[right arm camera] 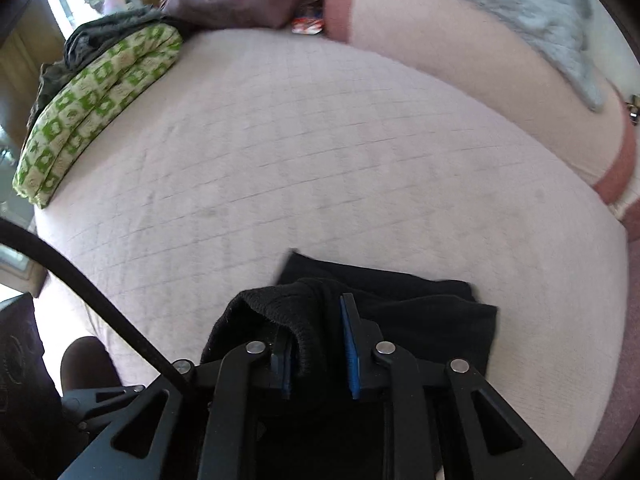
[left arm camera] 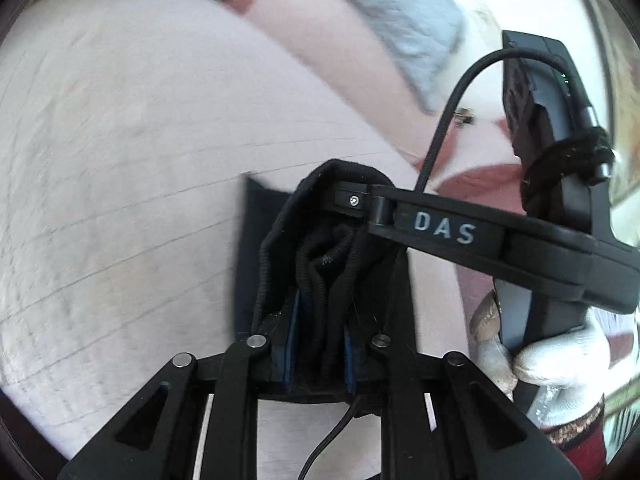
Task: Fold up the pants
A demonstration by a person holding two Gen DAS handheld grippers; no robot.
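The black pants (left arm camera: 324,280) are bunched between the blue-padded fingers of my left gripper (left arm camera: 320,320), which is shut on the fabric above a pale quilted bed (left arm camera: 120,160). In the left wrist view the right gripper (left arm camera: 480,236), marked DAS, reaches in from the right and its tip touches the same bunch. In the right wrist view my right gripper (right arm camera: 320,344) is shut on a thick fold of the black pants (right arm camera: 420,320). The rest of the pants lies folded on the bed just ahead.
A green patterned cloth (right arm camera: 100,100) and dark garments lie at the bed's far left. A grey-blue blanket (right arm camera: 520,8) and a pink pillow (right arm camera: 460,80) lie at the far right. A gloved hand (left arm camera: 560,360) holds the right gripper.
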